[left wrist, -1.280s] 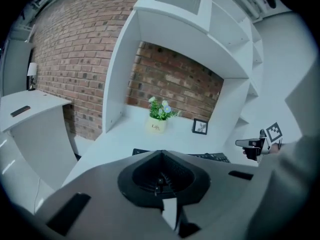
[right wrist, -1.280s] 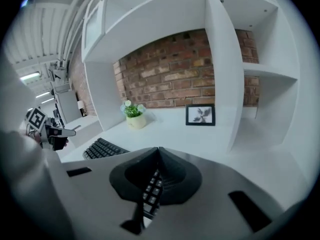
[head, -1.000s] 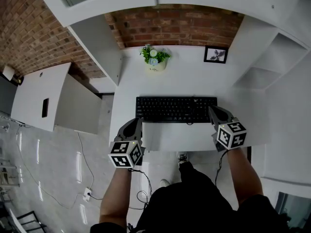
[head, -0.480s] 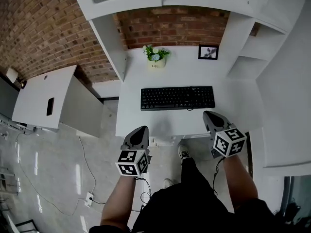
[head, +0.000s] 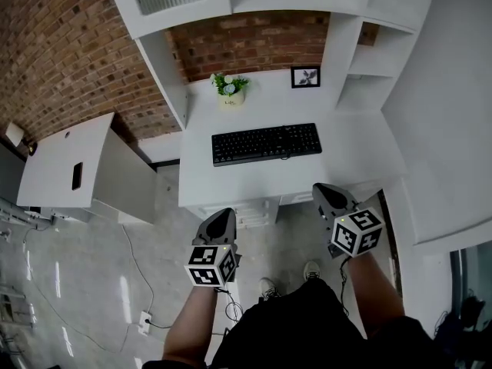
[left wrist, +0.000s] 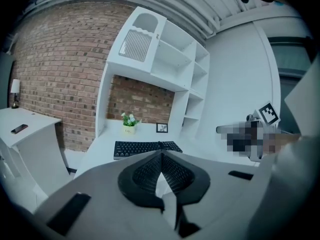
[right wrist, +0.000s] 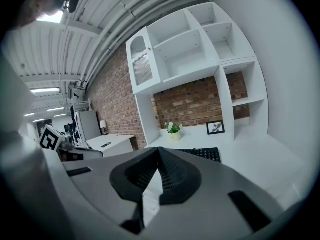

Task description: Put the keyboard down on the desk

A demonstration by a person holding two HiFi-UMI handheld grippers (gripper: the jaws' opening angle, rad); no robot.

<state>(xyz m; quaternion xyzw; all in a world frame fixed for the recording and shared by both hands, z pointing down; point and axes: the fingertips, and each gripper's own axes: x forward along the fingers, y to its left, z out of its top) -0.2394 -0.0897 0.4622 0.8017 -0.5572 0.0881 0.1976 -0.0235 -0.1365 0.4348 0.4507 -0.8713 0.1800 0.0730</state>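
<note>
**A:** From the head view, where does the keyboard lie?

**B:** The keyboard (head: 266,143) lies flat on the white counter (head: 350,160), in front of the potted plant (head: 229,89) and the picture frame (head: 305,77). My left gripper (head: 224,215) and right gripper (head: 321,190) are both short of the counter's front edge, over the floor and well apart from the keyboard. My forearms reach forward on either side of my body.

**A:** And the left gripper view?

**B:** My left jaws are pressed together with nothing between them. The keyboard (left wrist: 145,148) shows beyond their tip, up on the counter.

**A:** The right gripper view?

**B:** The same: my right jaws meet in a closed point and are empty. The keyboard (right wrist: 202,154) lies past them and a little to the right, with the plant (right wrist: 173,130) behind it.
</note>
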